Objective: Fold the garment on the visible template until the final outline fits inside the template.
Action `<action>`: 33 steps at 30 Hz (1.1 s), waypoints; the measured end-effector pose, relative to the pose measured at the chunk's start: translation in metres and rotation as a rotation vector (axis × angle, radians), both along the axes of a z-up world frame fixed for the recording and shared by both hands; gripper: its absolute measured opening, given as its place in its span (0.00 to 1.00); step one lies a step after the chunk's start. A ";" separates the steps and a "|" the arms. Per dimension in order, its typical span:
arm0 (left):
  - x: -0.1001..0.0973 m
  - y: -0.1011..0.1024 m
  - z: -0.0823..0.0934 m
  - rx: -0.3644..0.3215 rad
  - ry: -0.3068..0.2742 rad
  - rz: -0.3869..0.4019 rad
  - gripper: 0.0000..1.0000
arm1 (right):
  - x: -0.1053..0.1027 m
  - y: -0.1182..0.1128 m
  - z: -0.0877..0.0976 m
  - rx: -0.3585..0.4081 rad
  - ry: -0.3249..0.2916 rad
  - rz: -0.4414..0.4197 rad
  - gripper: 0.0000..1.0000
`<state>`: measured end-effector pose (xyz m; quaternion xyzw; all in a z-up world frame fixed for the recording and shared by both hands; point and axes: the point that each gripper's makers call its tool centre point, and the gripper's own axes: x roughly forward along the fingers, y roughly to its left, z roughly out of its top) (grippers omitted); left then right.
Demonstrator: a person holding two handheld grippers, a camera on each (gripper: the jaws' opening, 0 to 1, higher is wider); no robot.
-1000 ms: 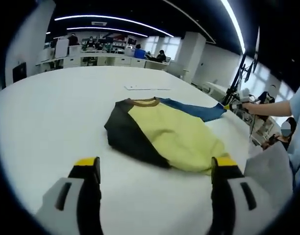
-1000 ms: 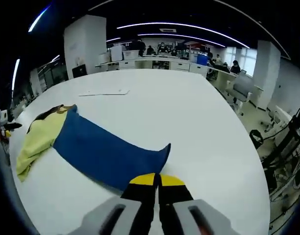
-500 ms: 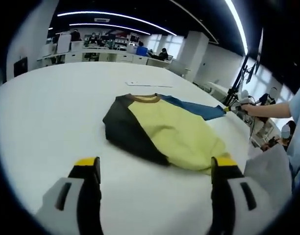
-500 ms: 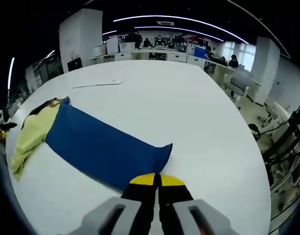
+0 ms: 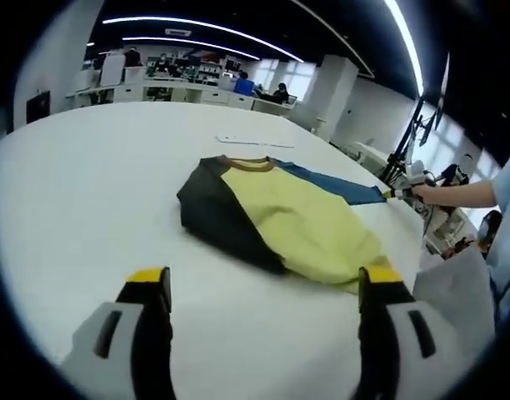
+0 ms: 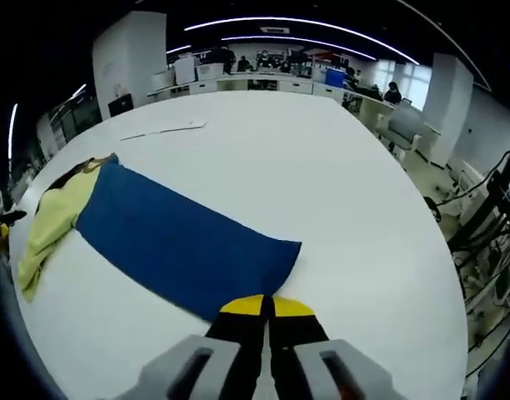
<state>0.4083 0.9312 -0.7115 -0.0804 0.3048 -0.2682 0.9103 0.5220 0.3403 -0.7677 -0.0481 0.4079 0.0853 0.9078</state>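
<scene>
Garment [image 5: 280, 221]: lay flat on the white worktop [image 5: 88, 183], yellow body in the middle, black sleeve folded in on one side, brown collar at the far end, blue sleeve [image 6: 184, 250] stretched out to the other side.
Garment position: sat ahead of the left gripper [image 5: 263, 287] and a little to its right, near but apart from both yellow tips.
Left gripper: jaws spread wide, nothing between them, hovered above bare worktop short of the yellow hem.
Right gripper [image 6: 266, 307]: jaws pressed together at the cuff end of the blue sleeve; looked pinched on the cuff edge, though the cloth between the tips could not be made out.
Right gripper from the left gripper view [image 5: 405, 185]: small, at the far right, at the tip of the blue sleeve, in a person's hand.
Key relation: long axis of the blue sleeve ran from the right gripper straight away toward the yellow body, so the sleeve lay pulled out in line with that gripper.
Nearer arm: right for the sleeve; left for the hem and black side.
Likely step: judged as sleeve drawn out flat, ready to be carried back across the body.
Template: thin pale sheet [image 6: 165, 130] lay farther off on the worktop; could not tell whether that was it.
</scene>
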 end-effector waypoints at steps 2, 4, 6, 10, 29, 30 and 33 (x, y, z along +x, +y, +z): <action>-0.001 0.000 0.000 -0.005 -0.001 0.002 0.90 | 0.000 0.000 0.000 0.004 0.001 -0.003 0.00; -0.001 -0.001 0.001 -0.006 -0.002 0.002 0.90 | 0.001 0.000 0.001 -0.002 -0.001 0.003 0.00; 0.000 0.000 0.001 -0.008 -0.005 0.005 0.90 | 0.001 0.001 0.002 -0.010 -0.010 0.008 0.00; -0.001 0.000 0.002 -0.015 -0.010 0.009 0.90 | -0.001 0.003 0.006 0.002 -0.028 0.002 0.18; -0.009 -0.002 0.006 -0.021 -0.040 -0.023 0.90 | -0.031 0.068 0.036 0.008 -0.129 0.192 0.69; -0.010 -0.002 0.006 -0.024 -0.041 -0.025 0.90 | -0.033 0.071 0.038 0.008 -0.131 0.202 0.69; -0.011 -0.003 0.008 -0.023 -0.049 -0.034 0.89 | -0.040 0.087 0.045 0.006 -0.140 0.236 0.68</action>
